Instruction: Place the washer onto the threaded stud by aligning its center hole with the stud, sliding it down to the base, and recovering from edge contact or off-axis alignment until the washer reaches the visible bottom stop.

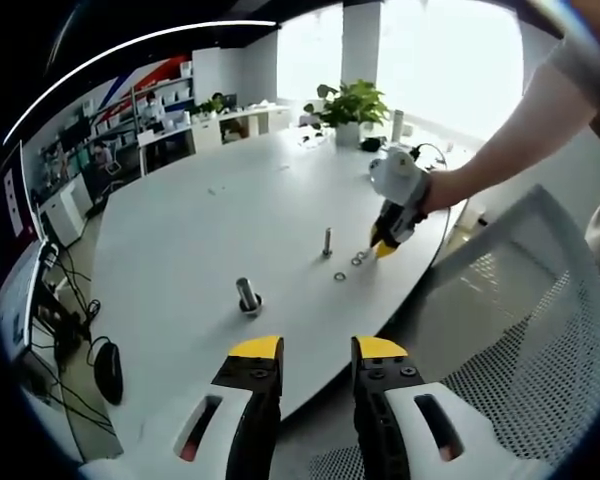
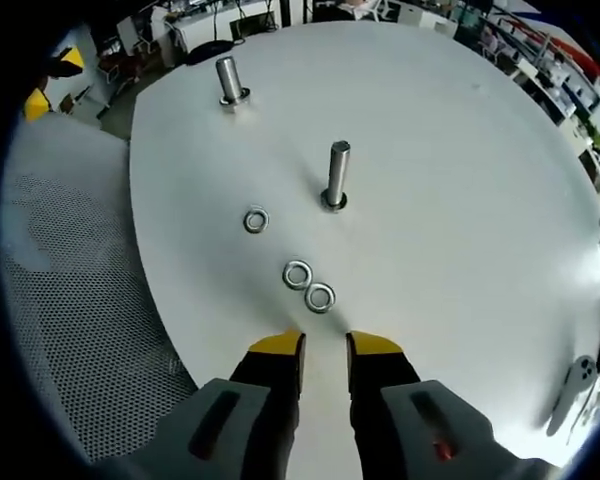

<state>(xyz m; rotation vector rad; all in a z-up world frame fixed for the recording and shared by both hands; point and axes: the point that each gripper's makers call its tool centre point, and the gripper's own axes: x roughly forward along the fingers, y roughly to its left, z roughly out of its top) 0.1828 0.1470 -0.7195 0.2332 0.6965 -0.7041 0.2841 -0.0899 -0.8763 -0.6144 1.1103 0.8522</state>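
Between right tongs (image 2: 323, 345) and stud (image 2: 336, 175): two washers (image 2: 308, 285).

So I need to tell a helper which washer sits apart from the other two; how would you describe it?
On the white table, find the upright stud nearest the right tool. Two washers touch just ahead of that tool. The lone washer lies flat by itself, farther out and off to the stud's side, touching nothing.

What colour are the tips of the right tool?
Yellow, over black jaws; the right tool shows them best in the right gripper view.
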